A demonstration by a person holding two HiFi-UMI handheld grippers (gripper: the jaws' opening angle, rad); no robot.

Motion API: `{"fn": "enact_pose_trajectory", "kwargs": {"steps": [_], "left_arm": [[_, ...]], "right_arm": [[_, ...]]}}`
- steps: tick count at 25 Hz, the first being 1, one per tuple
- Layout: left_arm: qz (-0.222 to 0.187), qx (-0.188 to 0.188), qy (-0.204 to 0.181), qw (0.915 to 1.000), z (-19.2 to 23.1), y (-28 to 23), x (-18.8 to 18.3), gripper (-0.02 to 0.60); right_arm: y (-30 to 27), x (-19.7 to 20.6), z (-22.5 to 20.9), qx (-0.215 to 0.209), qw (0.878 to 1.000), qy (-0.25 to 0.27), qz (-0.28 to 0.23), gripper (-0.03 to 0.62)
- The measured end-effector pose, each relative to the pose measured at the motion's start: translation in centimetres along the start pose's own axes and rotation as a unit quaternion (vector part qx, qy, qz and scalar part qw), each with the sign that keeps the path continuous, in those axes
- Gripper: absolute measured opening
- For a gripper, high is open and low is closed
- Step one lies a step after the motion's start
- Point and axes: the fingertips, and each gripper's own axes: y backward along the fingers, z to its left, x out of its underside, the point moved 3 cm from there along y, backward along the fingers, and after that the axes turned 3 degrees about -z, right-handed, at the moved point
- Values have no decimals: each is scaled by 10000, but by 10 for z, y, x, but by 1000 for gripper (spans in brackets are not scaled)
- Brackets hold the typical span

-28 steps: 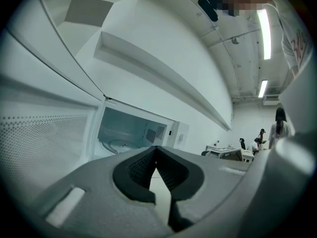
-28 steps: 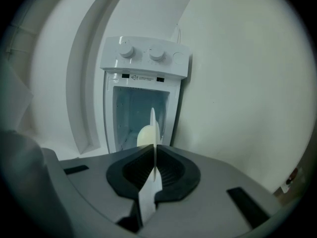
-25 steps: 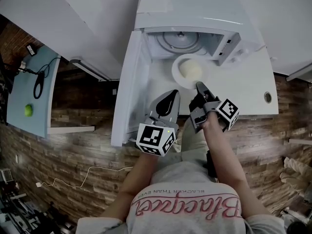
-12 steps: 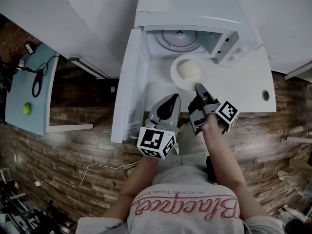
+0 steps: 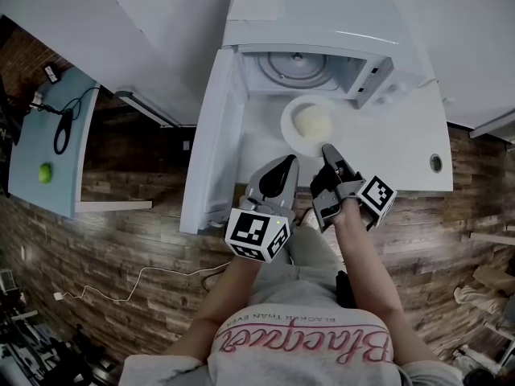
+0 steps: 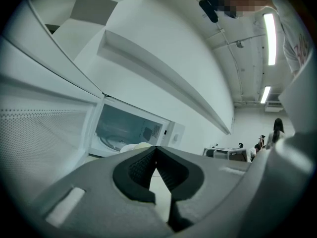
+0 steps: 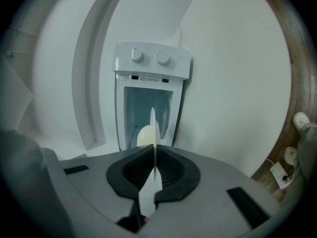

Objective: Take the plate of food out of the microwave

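Jaws on my right gripper (image 7: 154,157) are pinched almost shut on the near rim of the round white plate (image 5: 288,121), which carries a pale mound of food (image 5: 314,121). Those of my left gripper (image 6: 156,151) meet on nothing. The plate lies at the head view's centre, just outside the white microwave (image 5: 306,22), over the white table (image 5: 402,143). I judge the withdrawal nearly finished. Next I'd set the plate down level and let go. The head view shows the plate clear of the cavity. Only the right gripper view shows the rim edge-on between the jaws.
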Motion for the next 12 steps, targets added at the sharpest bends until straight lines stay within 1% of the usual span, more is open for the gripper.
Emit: {"fn": "enact_pose_trajectory", "kwargs": {"steps": [6,12], "left_arm": [[-143,-54,-75,9999,-4,-8,-17,4],[-195,32,-157,9997,-15,-16,-27,3]], "right_arm": [[9,-4,13,-106,9999,52,111,23],[17,-12,26,-191,9996,87,184,23]]}}
